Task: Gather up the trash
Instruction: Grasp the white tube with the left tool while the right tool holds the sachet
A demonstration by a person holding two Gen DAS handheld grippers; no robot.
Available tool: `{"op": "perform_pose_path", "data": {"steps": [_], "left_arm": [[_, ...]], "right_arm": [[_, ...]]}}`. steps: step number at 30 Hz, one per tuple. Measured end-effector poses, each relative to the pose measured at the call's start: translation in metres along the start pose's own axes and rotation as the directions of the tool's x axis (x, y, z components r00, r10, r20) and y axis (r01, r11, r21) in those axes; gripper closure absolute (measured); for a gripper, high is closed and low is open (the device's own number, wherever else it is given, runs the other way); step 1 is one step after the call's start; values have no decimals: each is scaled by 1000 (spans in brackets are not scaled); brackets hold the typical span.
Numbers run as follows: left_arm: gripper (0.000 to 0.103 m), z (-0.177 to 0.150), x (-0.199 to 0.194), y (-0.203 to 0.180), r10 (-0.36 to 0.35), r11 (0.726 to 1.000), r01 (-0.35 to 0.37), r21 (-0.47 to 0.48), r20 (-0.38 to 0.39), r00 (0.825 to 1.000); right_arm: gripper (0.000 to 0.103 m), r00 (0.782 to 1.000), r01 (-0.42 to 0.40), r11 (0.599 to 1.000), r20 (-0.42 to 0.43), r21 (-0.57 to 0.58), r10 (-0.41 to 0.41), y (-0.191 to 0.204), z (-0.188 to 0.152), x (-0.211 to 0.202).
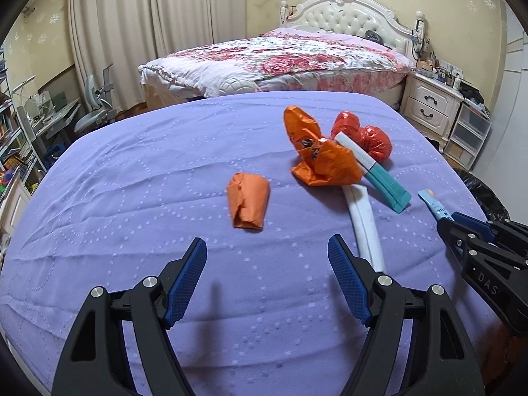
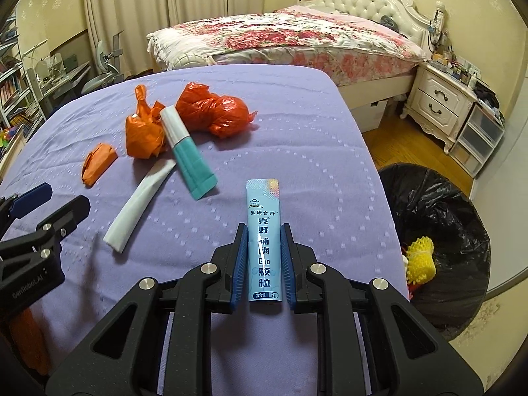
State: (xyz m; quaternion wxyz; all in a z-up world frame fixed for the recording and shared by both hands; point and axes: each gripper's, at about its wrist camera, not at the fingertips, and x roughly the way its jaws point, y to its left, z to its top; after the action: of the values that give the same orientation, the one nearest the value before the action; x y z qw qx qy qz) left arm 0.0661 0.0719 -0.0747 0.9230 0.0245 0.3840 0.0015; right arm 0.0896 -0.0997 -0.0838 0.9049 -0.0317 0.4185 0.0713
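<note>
Right wrist view: my right gripper (image 2: 264,257) clamped on blue sachet (image 2: 264,241) over purple bedspread (image 2: 297,132); black-lined bin (image 2: 439,231) just beside, on wood floor. Left gripper (image 1: 267,274) jaws apart, empty, nr orange wrapper (image 1: 248,200). Floral bed (image 1: 280,62) behind.

You are working in a home bedroom: a bed with a white tufted headboard (image 1: 346,16) and floral pink quilt (image 1: 280,56) is standing beside a white carved nightstand (image 2: 439,99), with long cream curtains (image 1: 148,26) hanging behind.
</note>
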Motion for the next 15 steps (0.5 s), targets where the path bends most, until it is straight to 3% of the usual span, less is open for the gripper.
{"op": "perform_pose_path", "data": {"steps": [15], "left_arm": [[29, 19, 21, -41, -35, 997, 36, 65, -23, 999]], "right_arm": [[83, 999, -47, 998, 2, 35, 47, -12, 9, 8]]}}
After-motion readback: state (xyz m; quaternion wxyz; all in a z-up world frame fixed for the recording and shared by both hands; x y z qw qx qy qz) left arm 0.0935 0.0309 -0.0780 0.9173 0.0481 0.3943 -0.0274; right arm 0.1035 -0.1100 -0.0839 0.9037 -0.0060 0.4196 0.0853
